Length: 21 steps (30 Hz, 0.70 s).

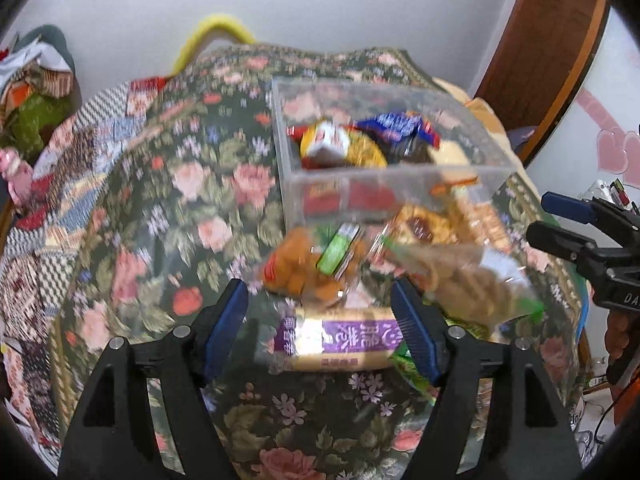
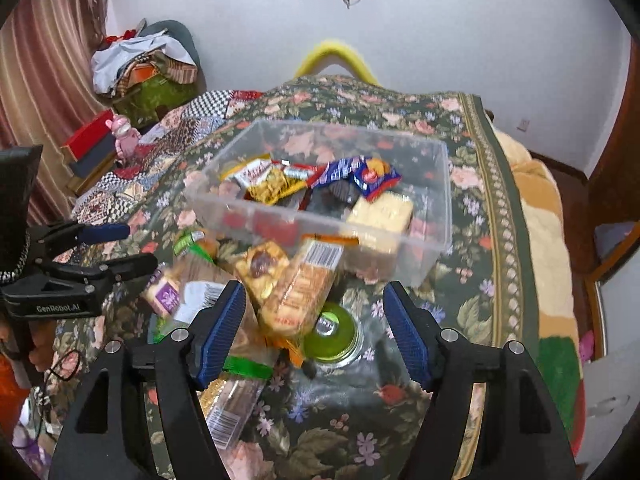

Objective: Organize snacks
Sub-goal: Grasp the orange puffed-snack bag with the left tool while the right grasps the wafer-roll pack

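A clear plastic bin (image 1: 400,184) (image 2: 424,248) sits on the floral cloth and holds several snack packs, among them a blue pack (image 2: 362,176) and a yellow one (image 2: 272,188). In front of it lies a loose pile: an orange snack bag (image 1: 304,272), a purple-labelled pack (image 1: 340,340), a cracker sleeve (image 2: 300,292), a green-lidded cup (image 2: 330,330). My left gripper (image 1: 320,328) is open and empty above the purple pack. My right gripper (image 2: 314,328) is open and empty above the cracker sleeve and cup.
The floral cloth (image 1: 180,184) covers a table. A quilt (image 2: 168,128), a pink toy (image 2: 124,136) and a clothes pile (image 2: 144,64) lie to the left. A wooden door frame (image 1: 540,52) stands at the right.
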Each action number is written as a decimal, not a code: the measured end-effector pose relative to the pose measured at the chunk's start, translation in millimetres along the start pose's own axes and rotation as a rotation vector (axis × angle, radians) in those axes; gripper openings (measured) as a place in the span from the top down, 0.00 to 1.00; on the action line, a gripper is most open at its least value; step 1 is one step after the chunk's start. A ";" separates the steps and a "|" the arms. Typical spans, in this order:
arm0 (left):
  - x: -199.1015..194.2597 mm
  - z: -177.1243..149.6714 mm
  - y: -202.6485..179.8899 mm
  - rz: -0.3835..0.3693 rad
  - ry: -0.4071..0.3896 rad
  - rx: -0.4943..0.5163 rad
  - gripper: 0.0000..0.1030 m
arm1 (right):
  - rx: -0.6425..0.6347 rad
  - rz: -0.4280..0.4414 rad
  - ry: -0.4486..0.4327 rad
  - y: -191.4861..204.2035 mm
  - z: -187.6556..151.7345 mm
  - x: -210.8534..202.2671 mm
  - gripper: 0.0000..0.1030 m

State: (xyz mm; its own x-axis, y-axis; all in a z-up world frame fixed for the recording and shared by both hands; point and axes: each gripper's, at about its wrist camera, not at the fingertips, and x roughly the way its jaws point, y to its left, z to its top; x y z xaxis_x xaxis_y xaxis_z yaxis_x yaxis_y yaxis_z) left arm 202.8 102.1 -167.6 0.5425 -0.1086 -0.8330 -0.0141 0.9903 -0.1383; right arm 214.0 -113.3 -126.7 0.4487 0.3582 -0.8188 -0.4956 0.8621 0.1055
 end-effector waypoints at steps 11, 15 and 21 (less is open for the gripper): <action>50.6 4.3 5.6 -0.003 0.061 -0.046 0.29 | 0.065 0.028 0.055 -4.4 1.0 39.2 0.34; 62.3 10.3 6.2 0.003 0.052 -0.051 0.29 | 0.074 0.044 0.070 -4.2 2.3 49.0 0.34; 65.8 15.0 12.4 -0.014 0.021 -0.059 0.29 | 0.091 0.071 0.093 -8.6 -0.2 57.3 0.50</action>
State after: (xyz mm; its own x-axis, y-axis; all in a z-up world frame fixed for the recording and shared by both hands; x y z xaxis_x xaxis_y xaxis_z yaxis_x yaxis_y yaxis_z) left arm 251.0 108.5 -216.1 0.5255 -0.1251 -0.8415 -0.0559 0.9819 -0.1809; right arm 243.8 -100.2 -174.6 0.3420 0.3887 -0.8555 -0.4524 0.8661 0.2126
